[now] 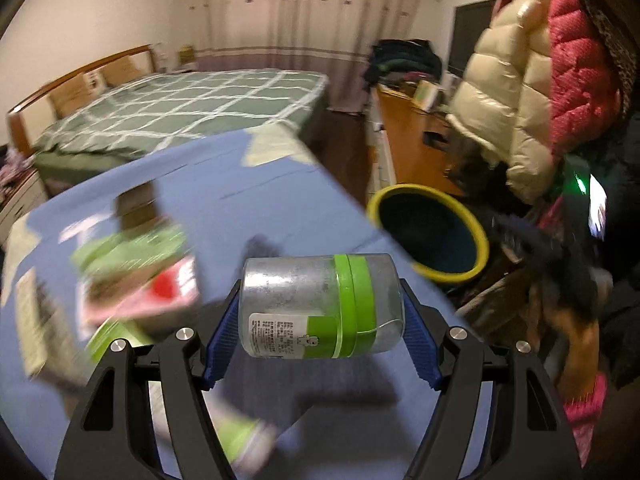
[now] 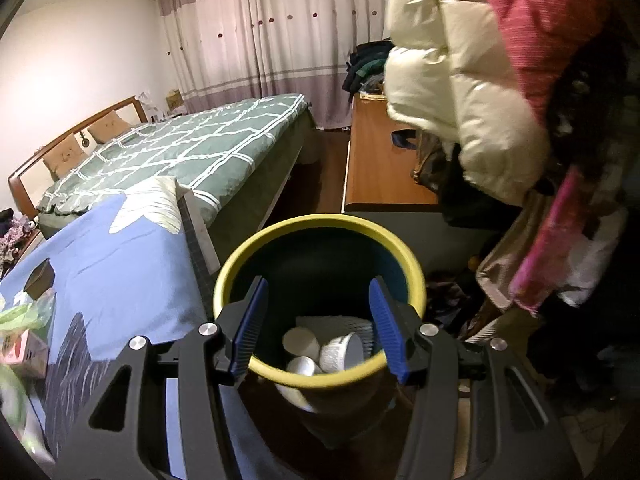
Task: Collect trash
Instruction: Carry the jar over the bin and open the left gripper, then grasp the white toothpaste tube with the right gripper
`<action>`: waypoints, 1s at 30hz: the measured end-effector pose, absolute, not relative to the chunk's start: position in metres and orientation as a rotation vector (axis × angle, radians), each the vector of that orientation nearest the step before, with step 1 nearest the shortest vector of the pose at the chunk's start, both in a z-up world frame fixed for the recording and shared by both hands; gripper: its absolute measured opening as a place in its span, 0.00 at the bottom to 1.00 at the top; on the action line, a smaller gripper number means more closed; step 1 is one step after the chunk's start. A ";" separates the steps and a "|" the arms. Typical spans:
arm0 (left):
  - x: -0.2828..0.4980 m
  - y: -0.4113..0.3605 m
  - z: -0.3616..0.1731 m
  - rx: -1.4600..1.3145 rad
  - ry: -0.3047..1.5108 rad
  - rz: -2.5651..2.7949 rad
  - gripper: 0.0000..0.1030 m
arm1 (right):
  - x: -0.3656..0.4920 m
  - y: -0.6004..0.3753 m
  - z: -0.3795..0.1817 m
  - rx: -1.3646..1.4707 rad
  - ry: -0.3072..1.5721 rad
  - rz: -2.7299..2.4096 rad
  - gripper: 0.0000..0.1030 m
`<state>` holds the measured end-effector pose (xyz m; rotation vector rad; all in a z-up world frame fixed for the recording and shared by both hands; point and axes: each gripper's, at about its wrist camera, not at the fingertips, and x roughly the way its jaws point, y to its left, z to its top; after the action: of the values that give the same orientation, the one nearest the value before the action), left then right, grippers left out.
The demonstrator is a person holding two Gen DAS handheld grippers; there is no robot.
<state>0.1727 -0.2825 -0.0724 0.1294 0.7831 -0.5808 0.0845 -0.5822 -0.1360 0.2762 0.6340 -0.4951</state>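
I see the table with the blue cloth (image 1: 240, 184), then the dark round bin with yellow rim (image 2: 320, 224) beside it — white paper cups (image 2: 320, 348) inside, I think. My left gripper (image 1: 320, 322) clamps a clear green-banded plastic jar (image 1: 320, 306) sideways above the table; my right gripper (image 2: 318, 330) hangs half-open and empty over the bin.

The jar (image 1: 320, 306) lies on its side between the pads of the left gripper (image 1: 320, 336), above the table (image 1: 256, 200). Packets (image 1: 136, 276) lie on the table to its left. The bin (image 2: 320, 304) stands off the table's right edge — cups (image 2: 324, 350) lie in it — with the right gripper (image 2: 318, 328) over its mouth. Behind the table stands the bed (image 2: 180, 152); right of the bed, a desk (image 2: 380, 172), and coats (image 2: 480, 80) hang at far right.
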 end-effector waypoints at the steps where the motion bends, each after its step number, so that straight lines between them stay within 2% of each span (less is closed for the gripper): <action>1: 0.178 -0.299 -0.069 0.138 0.781 -0.598 0.69 | 0.078 -0.583 -0.135 0.272 0.631 -0.497 0.50; 6: 0.206 -0.382 -0.069 0.190 0.798 -0.680 0.69 | 0.050 -0.590 -0.137 0.274 0.629 -0.498 0.52; 12: 0.238 -0.470 -0.093 0.243 0.867 -0.725 0.69 | 0.032 -0.599 -0.140 0.286 0.634 -0.501 0.52; 16: 0.249 -0.506 -0.111 0.265 0.900 -0.738 0.69 | 0.028 -0.602 -0.140 0.293 0.635 -0.502 0.52; 17: 0.253 -0.513 -0.115 0.258 0.905 -0.742 0.73 | 0.027 -0.603 -0.141 0.293 0.636 -0.503 0.52; 18: 0.256 -0.517 -0.118 0.249 0.907 -0.747 0.84 | 0.027 -0.603 -0.141 0.294 0.639 -0.503 0.53; 19: 0.260 -0.520 -0.119 0.240 0.901 -0.744 0.87 | 0.026 -0.604 -0.142 0.295 0.640 -0.503 0.53; 24: 0.259 -0.508 -0.098 0.198 0.845 -0.721 0.88 | 0.026 -0.603 -0.144 0.299 0.647 -0.496 0.53; 30: 0.225 -0.440 -0.046 0.152 0.724 -0.679 0.92 | 0.033 -0.586 -0.143 0.286 0.652 -0.447 0.53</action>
<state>0.2255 -0.4396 -0.0460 0.1521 0.7242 -0.6786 0.0326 -0.5857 -0.1428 0.2862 0.6518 -0.4473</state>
